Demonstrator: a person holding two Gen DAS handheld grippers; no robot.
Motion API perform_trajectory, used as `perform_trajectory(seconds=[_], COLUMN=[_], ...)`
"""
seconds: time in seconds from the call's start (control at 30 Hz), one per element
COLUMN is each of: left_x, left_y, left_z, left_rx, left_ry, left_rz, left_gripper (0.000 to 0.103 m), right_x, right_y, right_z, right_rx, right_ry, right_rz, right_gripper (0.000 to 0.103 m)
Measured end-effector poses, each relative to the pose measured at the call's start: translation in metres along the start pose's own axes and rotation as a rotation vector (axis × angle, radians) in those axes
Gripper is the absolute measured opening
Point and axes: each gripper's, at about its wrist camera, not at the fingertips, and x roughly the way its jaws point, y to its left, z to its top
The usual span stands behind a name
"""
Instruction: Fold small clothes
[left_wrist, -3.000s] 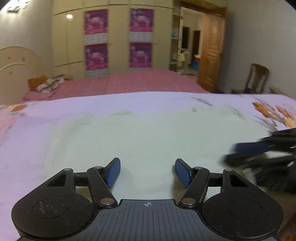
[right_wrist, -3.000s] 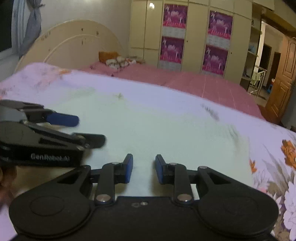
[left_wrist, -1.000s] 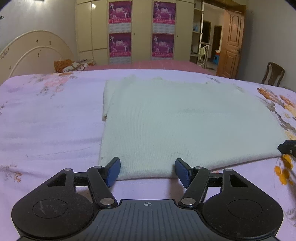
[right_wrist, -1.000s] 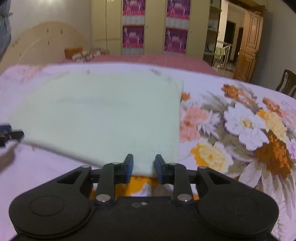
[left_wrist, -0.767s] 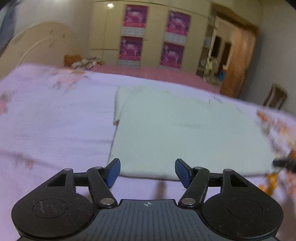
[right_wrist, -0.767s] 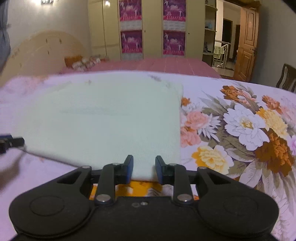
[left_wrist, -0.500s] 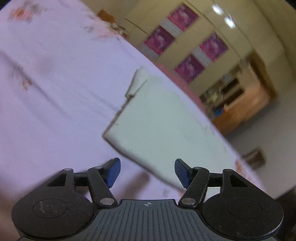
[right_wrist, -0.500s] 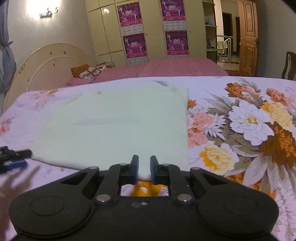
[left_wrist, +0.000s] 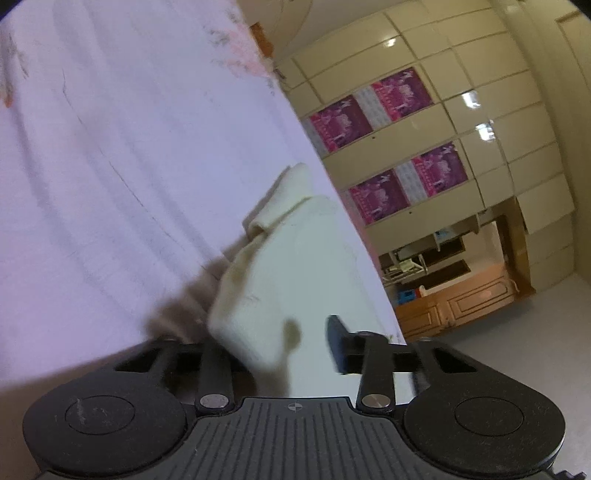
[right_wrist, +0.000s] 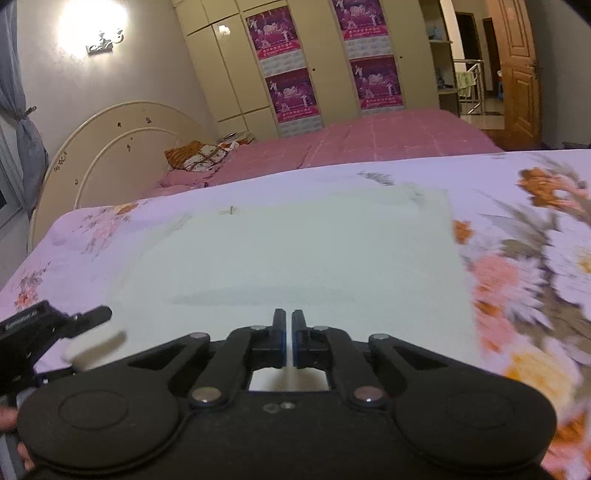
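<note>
A pale cream garment (right_wrist: 295, 251) lies folded flat on the lilac flowered bedspread (right_wrist: 517, 229). My right gripper (right_wrist: 289, 343) is shut on the garment's near edge, the cloth pinched between its blue pads. In the left wrist view, which is tilted hard, the garment (left_wrist: 295, 266) has its near left corner lifted and lying between the fingers of my left gripper (left_wrist: 284, 347). The right blue pad (left_wrist: 336, 343) stands apart from the cloth; the left finger is hidden behind it. The left gripper (right_wrist: 55, 325) also shows at the left edge of the right wrist view.
A second bed with a pink cover (right_wrist: 369, 140) and a cream headboard (right_wrist: 122, 147) stands behind. Wardrobes with purple posters (right_wrist: 306, 62) line the back wall. A wooden door (right_wrist: 517, 74) is at the right. The bedspread's left edge (right_wrist: 22, 280) is close to the left gripper.
My right gripper has closed on the garment's near edge and lifted it slightly. My left gripper has rolled sideways and moved onto the near left corner, which now rises between its fingers.
</note>
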Motion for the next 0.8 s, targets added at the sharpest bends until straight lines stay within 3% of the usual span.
perform_trajectory(seconds=[0.27, 0.33, 0.4, 0.5, 0.57, 0.67, 0.8], left_x=[0.037, 0.043, 0.042, 0.03, 0.037, 0.057, 0.067], left_y=[-0.001, -0.002, -0.004, -0.022, -0.023, -0.011, -0.012], left_z=[0.016, 0.018, 0.018, 0.022, 0.024, 0.028, 0.032], left_rx=[-0.033, -0.021, -0.036, 0.028, 0.042, 0.031, 0.042], left_ry=[-0.025, -0.021, -0.018, -0.058, -0.052, -0.009, 0.003], left_rz=[-0.016, -0.006, -0.005, -0.09, -0.075, 0.01, 0.011], left_gripper=[0.029, 0.012, 0.007, 0.007, 0.007, 0.007, 0.007], right_x=[0.038, 0.043, 0.045, 0.039, 0.039, 0.058, 0.055], right_y=[0.017, 0.02, 0.022, 0.03, 0.035, 0.031, 0.033], right_z=[0.017, 0.017, 0.015, 0.013, 0.009, 0.001, 0.001], right_rx=[-0.006, -0.013, -0.023, -0.066, -0.115, -0.113, -0.101], right_ry=[0.0, 0.009, 0.017, 0.0, -0.005, 0.064, 0.075], right_rz=[0.035, 0.04, 0.04, 0.038, 0.031, 0.0, -0.007], right_gripper=[0.003, 0.003, 0.003, 0.003, 0.003, 0.0, 0.0])
